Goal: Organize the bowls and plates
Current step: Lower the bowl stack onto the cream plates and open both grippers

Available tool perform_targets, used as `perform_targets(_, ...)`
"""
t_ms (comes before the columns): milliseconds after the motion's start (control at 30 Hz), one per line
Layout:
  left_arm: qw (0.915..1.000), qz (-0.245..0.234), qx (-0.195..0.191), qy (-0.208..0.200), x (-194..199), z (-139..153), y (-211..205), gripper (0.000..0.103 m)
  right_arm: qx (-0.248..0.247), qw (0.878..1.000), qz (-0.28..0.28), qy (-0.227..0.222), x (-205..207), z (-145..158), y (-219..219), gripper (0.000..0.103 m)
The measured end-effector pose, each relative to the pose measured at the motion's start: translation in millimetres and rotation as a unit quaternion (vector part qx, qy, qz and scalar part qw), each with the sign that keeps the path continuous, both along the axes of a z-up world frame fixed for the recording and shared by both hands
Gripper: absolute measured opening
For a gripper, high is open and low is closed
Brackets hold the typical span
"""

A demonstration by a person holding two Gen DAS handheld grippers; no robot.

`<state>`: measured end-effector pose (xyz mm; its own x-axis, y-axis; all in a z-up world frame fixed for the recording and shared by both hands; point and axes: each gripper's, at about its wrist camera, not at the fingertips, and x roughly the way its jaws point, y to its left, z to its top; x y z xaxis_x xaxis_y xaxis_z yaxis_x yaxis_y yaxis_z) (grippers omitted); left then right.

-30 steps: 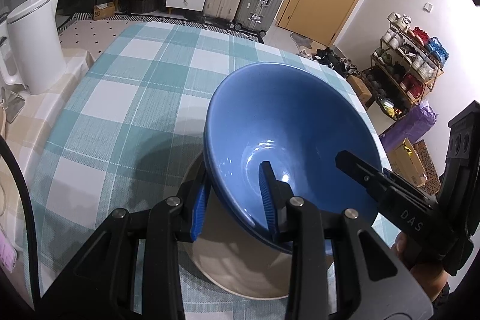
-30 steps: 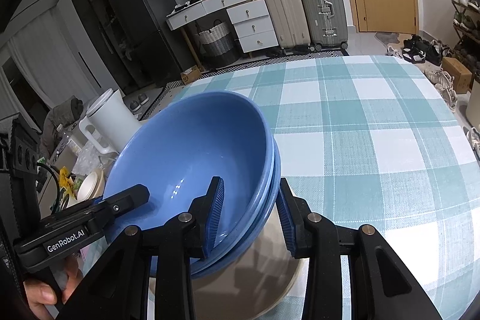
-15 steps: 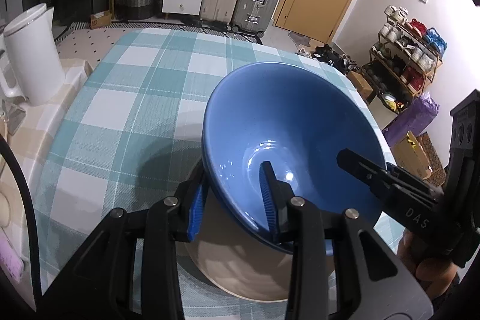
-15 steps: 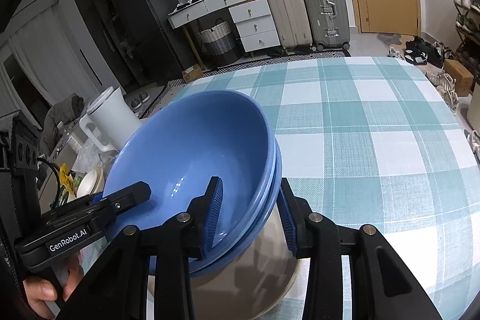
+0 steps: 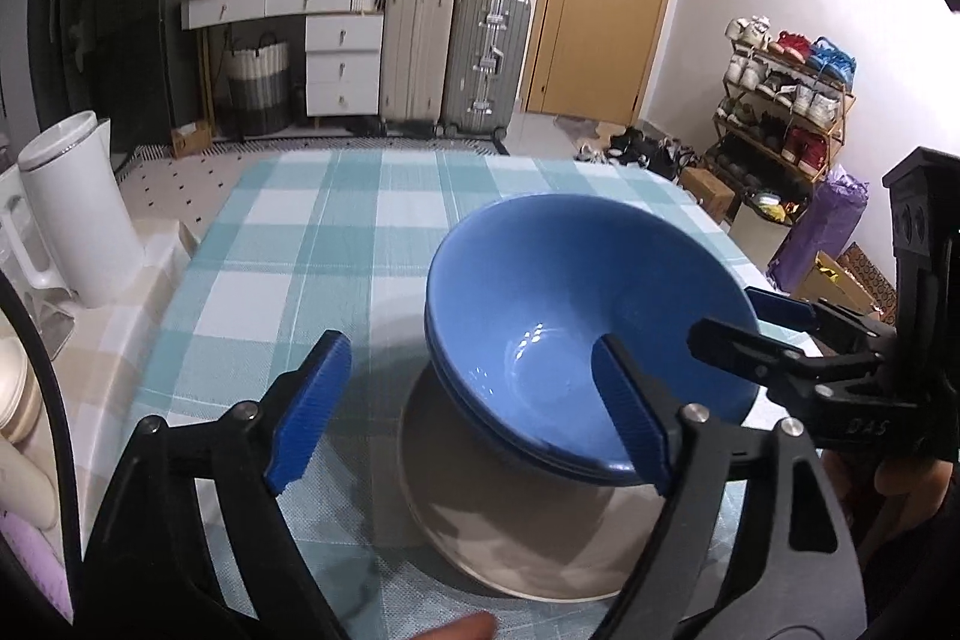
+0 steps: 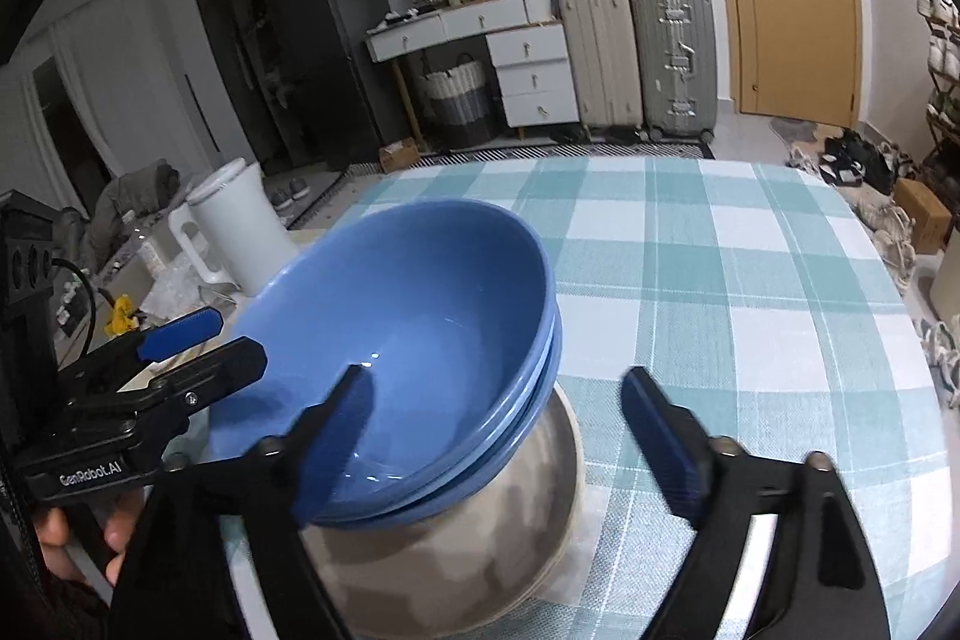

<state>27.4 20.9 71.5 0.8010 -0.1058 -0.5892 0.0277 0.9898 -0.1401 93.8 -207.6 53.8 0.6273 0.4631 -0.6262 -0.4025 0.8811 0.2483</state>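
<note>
Checked tablecloth [image 5: 312, 244], stacked blue bowls [image 5: 576, 292]

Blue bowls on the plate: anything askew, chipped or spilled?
Slightly askew: the blue bowls are nested but tilted, sitting off-centre on the beige plate. No chips or spills visible. Both sets of fingers stand off the rims.

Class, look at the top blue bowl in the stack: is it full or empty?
Empty. The top blue bowl shows a bare glossy inside with only light glints, in both wrist views.
</note>
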Motion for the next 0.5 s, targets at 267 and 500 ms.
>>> perform_targets(267,0.9991,0.000,-0.010,-0.041,-30.2,3.3,9.3,0.102,0.004,0.999,0.010,-0.047,-15.7,8.1,-10.4,0.102)
perform_targets(500,0.9979,0.000,0.004,-0.064,-57.5,-0.2,11.7,0.102,-0.002,0.996,0.027,-0.081,-37.4,12.3,-13.7,0.102)
